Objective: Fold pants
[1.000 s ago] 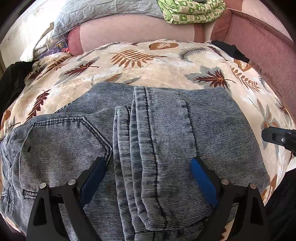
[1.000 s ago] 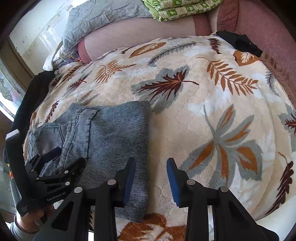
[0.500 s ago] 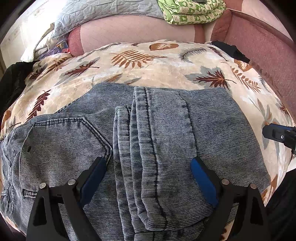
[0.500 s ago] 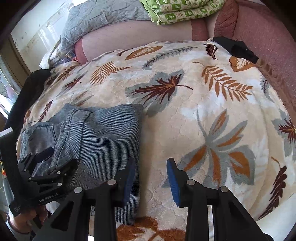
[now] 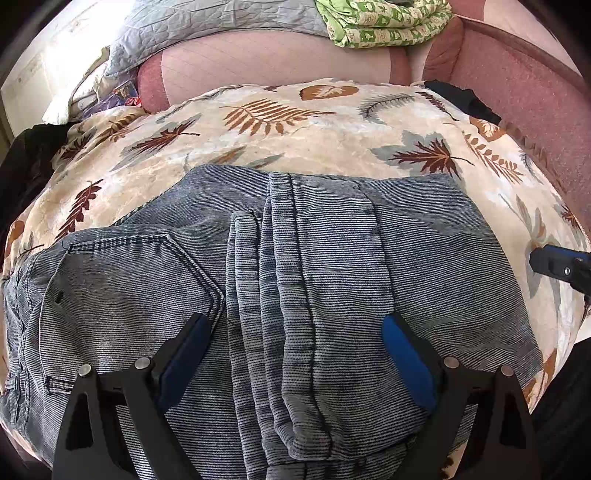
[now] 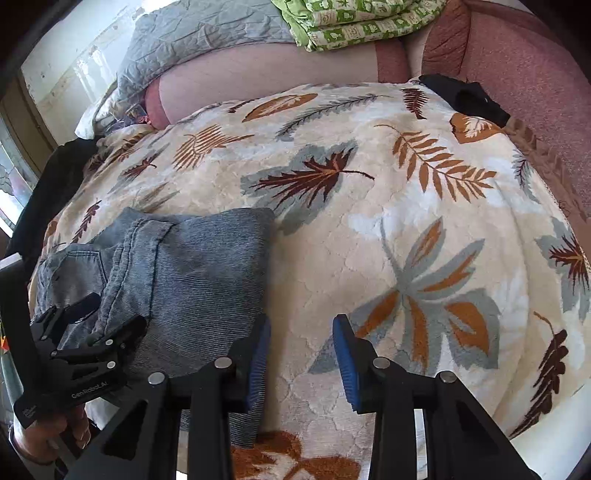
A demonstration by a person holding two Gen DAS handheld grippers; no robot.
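The blue-grey striped denim pants lie folded into a compact stack on the leaf-print blanket. A back pocket shows on the left and the folded legs run down the middle. My left gripper hovers wide open over the near part of the pants, holding nothing. In the right wrist view the pants sit at lower left with my left gripper above them. My right gripper is open and empty over the blanket, just right of the pants' edge.
A pink sofa back and cushion rise behind the blanket. A green patterned cloth and a grey quilt lie on top. Black garments lie at the far right corner and along the left edge.
My right gripper has drifted back and slightly right, away from the pants. My left gripper and the pants have stayed still.
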